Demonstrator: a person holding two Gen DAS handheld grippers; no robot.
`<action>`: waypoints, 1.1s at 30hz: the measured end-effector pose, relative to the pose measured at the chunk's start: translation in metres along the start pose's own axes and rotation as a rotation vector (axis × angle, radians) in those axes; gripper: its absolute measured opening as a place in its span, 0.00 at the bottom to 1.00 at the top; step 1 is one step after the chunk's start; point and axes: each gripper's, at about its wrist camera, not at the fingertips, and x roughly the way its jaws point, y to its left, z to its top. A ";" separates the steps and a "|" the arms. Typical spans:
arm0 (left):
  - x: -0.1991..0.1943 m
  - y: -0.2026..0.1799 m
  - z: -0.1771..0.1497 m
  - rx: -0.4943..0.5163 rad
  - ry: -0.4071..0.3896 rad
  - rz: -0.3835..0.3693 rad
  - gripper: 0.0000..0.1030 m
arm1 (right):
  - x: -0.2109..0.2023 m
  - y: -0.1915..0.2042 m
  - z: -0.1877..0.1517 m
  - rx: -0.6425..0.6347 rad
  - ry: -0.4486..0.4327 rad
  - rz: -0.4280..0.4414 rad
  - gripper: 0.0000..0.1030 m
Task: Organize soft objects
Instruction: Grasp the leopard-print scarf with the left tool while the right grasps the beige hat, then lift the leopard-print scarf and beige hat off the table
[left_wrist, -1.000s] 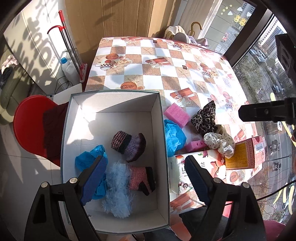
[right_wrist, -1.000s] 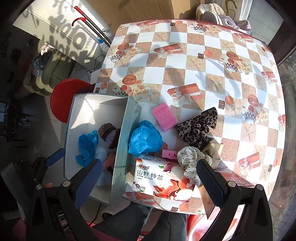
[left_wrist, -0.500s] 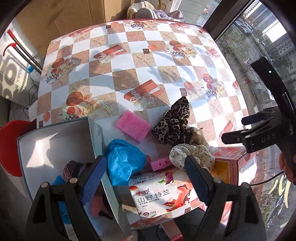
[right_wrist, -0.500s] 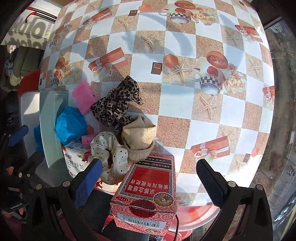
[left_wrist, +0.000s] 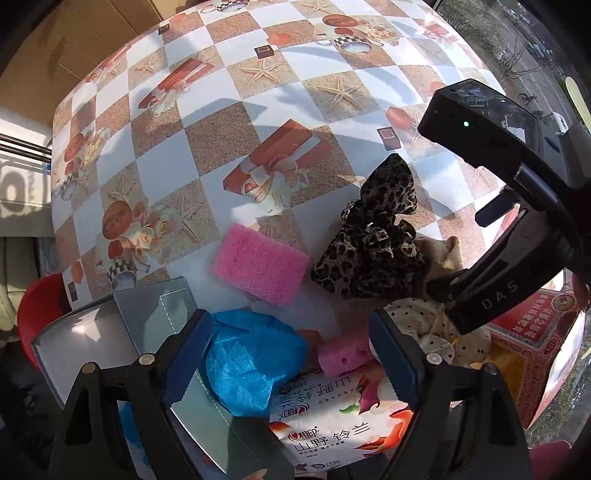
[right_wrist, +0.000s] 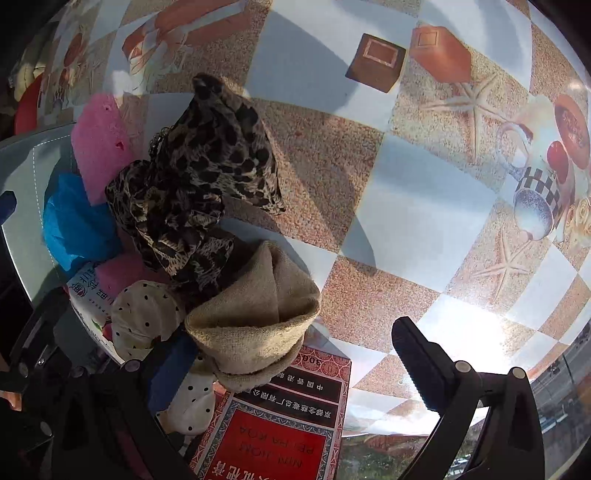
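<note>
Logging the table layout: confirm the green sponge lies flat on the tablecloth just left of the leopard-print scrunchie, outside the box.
Wrong on colour only. The sponge is pink, not green; the left wrist view shows it lying flat on the tablecloth, left of the leopard-print scrunchie and outside the box.

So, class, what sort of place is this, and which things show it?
Probably a home, at a table by a window: a patterned tablecloth under household clutter like a pink sponge, a tissue pack, and a street outside.
</note>
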 end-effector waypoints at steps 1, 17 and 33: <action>0.003 -0.005 0.004 0.019 0.005 -0.003 0.86 | 0.002 -0.004 0.000 0.002 -0.003 -0.025 0.99; 0.059 -0.059 0.057 0.151 0.083 -0.042 0.86 | -0.022 -0.155 -0.095 0.447 -0.339 0.151 0.99; 0.088 -0.060 0.069 0.066 0.178 -0.011 0.87 | 0.021 -0.078 -0.062 0.285 -0.265 -0.096 1.00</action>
